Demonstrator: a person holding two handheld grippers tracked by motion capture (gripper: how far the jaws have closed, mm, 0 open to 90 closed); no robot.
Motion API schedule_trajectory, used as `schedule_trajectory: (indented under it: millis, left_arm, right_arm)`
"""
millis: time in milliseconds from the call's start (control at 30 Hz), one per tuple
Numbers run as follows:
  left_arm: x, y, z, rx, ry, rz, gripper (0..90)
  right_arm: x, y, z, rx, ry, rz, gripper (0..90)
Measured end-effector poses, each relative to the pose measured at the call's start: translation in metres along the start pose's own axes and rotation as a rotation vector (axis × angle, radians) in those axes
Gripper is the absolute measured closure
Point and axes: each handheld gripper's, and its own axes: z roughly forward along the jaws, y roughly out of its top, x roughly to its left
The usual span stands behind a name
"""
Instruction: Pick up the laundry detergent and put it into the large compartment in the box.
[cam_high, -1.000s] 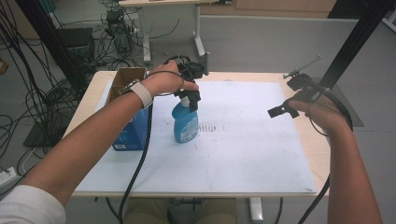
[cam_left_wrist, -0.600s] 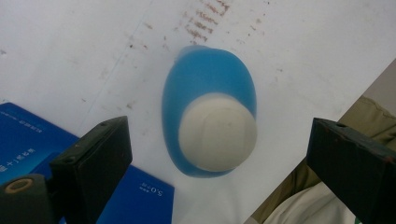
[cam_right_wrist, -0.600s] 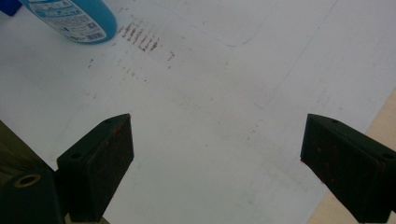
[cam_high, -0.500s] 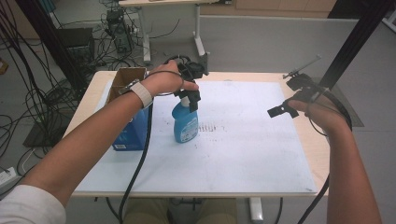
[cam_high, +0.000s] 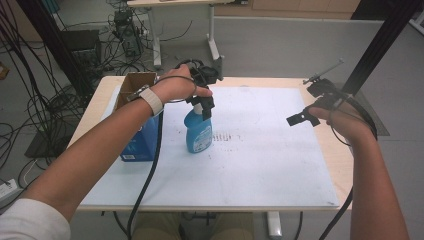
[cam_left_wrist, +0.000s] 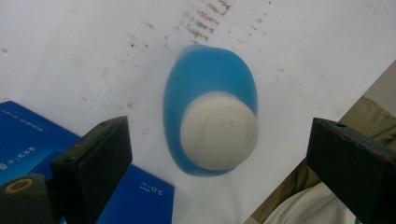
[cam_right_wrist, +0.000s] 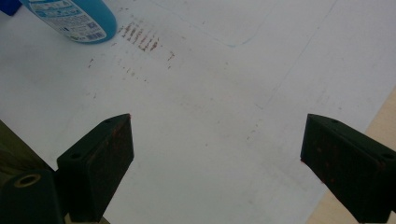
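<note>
We see the blue spray bottle (cam_high: 198, 134) standing upright on the white sheet (cam_high: 250, 150) that covers the table (cam_high: 340, 150), its long axis vertical and its white top (cam_left_wrist: 218, 130) pointing straight up at our left claw (cam_high: 206, 102). In the left gripper view we look almost straight down that axis: the white top sits between the two jaws, a little nearer the left one, with clear gaps on both sides, so the left claw is released and spread wide, hovering over the bottle without touching it as far as we can tell. Which way the bottle's nozzle faces we cannot tell.

A blue box (cam_high: 141, 140) lies just beside the bottle, below and to the left of the left claw in its own view (cam_left_wrist: 28, 154), with an open cardboard box (cam_high: 134, 85) behind it.

Our right claw (cam_high: 300, 118) hangs well apart from the bottle, over the sheet's far right part. Its jaws stand wide apart with nothing between them. From it, the bottle's base (cam_right_wrist: 74, 18) shows far ahead and to the left, next to some brownish smudges (cam_right_wrist: 140, 37) on the sheet.
</note>
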Motion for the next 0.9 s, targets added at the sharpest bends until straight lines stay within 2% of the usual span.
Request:
schedule_trajectory:
  millis: [567, 900]
  left_arm:
    - [0.0, 0.001, 0.002, 0.0, 0.001, 0.002, 7.5]
    - [-0.001, 0.003, 0.011, 0.003, 0.007, -0.006, 7.5]
  right_arm:
    - [0.0, 0.0, 0.001, -0.001, 0.002, 0.001, 9.3]
    - [-0.002, -0.002, 0.002, -0.005, 0.004, 0.005, 9.3]
